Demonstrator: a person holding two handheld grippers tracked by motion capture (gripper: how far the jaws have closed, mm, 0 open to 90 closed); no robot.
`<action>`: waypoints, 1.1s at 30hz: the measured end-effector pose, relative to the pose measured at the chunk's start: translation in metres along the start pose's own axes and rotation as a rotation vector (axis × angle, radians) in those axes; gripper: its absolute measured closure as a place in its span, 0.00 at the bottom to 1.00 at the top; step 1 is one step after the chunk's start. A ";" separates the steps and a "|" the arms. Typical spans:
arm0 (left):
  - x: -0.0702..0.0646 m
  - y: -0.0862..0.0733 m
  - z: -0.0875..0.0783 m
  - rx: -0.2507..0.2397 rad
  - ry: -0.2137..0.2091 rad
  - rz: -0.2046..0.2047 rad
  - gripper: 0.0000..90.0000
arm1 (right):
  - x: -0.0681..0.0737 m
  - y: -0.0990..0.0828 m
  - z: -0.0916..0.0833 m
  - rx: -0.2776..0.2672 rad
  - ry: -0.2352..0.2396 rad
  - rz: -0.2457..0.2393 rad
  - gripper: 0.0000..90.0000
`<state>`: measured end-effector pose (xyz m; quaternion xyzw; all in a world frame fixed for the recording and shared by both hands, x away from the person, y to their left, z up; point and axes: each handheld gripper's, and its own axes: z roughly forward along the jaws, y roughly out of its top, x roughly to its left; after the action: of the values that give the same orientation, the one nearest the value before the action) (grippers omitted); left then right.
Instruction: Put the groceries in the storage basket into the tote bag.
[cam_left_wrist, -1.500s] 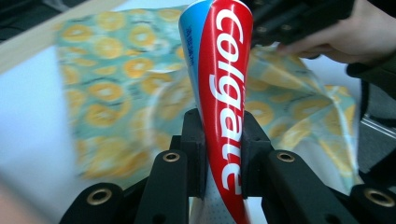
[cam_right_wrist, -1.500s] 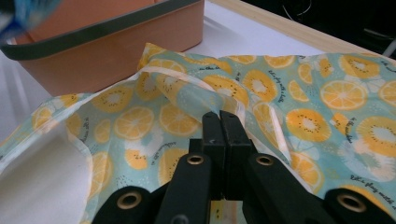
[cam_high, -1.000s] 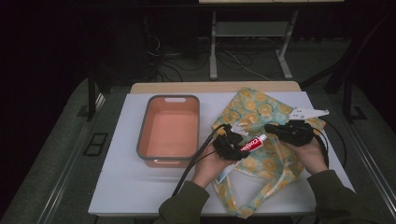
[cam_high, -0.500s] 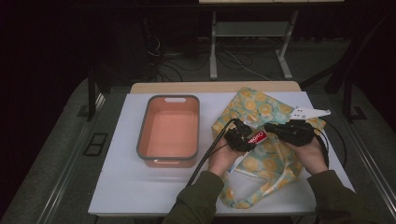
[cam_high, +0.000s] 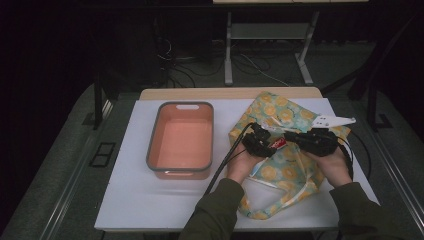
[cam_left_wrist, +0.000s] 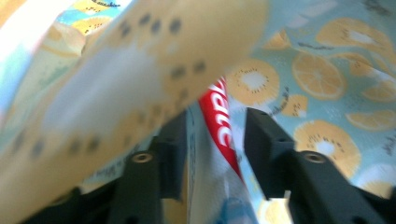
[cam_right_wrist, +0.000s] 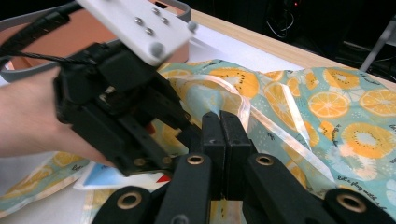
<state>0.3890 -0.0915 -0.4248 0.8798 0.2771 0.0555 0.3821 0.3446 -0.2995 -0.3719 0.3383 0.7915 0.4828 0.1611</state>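
Left gripper (cam_high: 262, 141): jaws have just been opening and stand part open; the toothpaste tube (cam_left_wrist: 219, 128) lies between them, with a gap showing on the right-hand jaw's side, so the pads no longer seem to pinch it.
Right gripper (cam_right_wrist: 223, 135): jaws pressed together, pinching the edge of the fruit-print tote bag (cam_high: 280, 112) and seemingly holding its mouth up.
Tube position: at the bag's mouth, between the two grippers, partly under a lifted flap of fabric.
Key relation: the tube's long axis runs straight ahead along the left gripper's jaws and into the bag; the left hand is the nearer.
Bag: lying flat on the right of the white counter (cam_high: 150, 200), handles trailing toward the person.
Further out: empty orange tub (cam_high: 181, 142), left of the bag.
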 end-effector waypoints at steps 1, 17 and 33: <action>-0.001 -0.002 -0.004 -0.001 0.001 0.003 0.57 | 0.000 0.000 0.000 0.001 0.000 -0.001 1.00; -0.012 -0.045 -0.033 0.031 -0.001 -0.023 0.46 | 0.003 -0.002 0.005 0.025 -0.004 -0.014 1.00; -0.011 -0.014 0.005 -0.066 0.006 -0.062 0.76 | 0.003 -0.003 0.004 0.023 0.000 -0.015 1.00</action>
<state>0.3749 -0.0929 -0.4363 0.8574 0.3035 0.0552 0.4119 0.3437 -0.2952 -0.3761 0.3339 0.7996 0.4725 0.1608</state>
